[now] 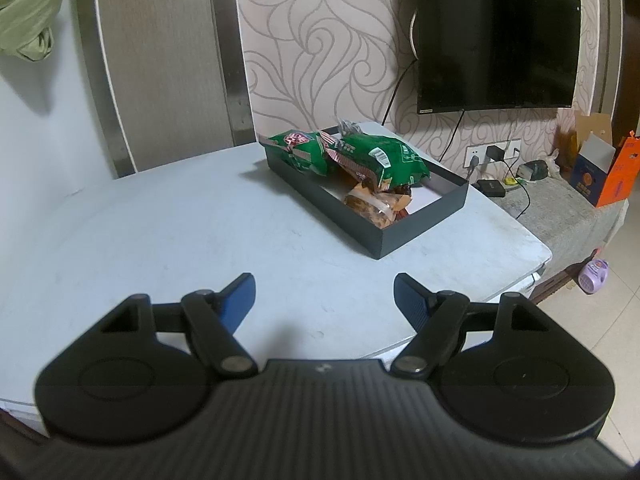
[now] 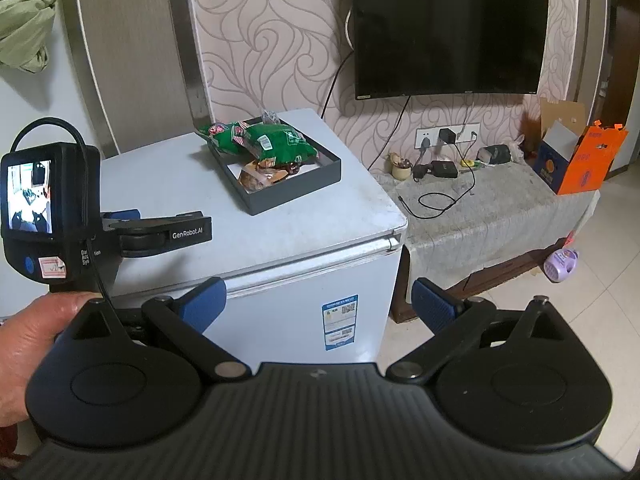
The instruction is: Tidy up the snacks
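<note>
Snacks (image 1: 362, 160) piled in black box (image 1: 420, 228) on white freezer top (image 1: 180, 232). Left gripper (image 1: 324, 292) and right gripper (image 2: 318, 300) well short, fingers apart, empty. Likely sorting nearly finished or paused; next reach toward box.

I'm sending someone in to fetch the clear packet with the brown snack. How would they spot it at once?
Find the white chest freezer left of the wall TV; a black tray sits on its lid. Inside, the clear packet lies at the near end, partly under two green bags. Only it is see-through, showing brown pieces.
</note>
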The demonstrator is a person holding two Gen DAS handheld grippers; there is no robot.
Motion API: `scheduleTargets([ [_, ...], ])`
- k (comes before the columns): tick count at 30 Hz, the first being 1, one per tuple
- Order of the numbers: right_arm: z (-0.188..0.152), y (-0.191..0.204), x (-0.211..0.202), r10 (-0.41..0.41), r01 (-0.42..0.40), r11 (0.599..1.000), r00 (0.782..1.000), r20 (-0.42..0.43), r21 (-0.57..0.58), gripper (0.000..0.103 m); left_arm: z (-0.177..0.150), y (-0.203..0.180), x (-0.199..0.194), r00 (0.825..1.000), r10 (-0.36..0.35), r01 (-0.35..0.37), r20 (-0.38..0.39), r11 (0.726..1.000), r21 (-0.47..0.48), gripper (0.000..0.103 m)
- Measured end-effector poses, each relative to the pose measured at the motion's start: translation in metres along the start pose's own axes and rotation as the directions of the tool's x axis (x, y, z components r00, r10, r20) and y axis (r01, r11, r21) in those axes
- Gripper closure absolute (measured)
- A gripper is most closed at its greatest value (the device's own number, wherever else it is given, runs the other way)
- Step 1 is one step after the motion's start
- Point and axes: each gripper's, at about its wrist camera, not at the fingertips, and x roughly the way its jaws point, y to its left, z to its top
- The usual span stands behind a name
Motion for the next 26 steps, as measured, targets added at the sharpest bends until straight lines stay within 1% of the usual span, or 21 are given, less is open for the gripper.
scheduleTargets([
  [13,0.009,0.001,0.011,0.020,-0.020,1.000,1.000,-0.009,-0.014,0.003,0.005,0.007,0.009,1.000,0.005,-0.005,-0.004,1.000,-0.005,0.025],
  [16,0.010,0.000,0.013,0.022,-0.022,1.000,1.000,-0.010,-0.015,0.003,0.005,0.007,0.010,1.000,0.002,-0.002,0.002,1.000,0.008,0.026],
  [21,0.010,0.000,0.013,0.025,-0.025,1.000,1.000,-0.011,-0.016,0.003,0.007,0.007,0.012,0.999,-0.031,0.031,0.022,0.999,0.017,0.027],
  [23,0.011,-0.001,0.015,0.026,-0.026,1.000,1.000,-0.012,-0.015,0.003,0.007,0.006,0.012,0.999,-0.034,0.033,0.030,0.999,0.030,0.026],
  [26,0.012,0.000,0.017,0.027,-0.027,1.000,1.000,-0.012,-0.013,0.003,0.008,0.006,0.013,0.998,-0.051,0.050,0.024,0.998,0.034,0.026],
])
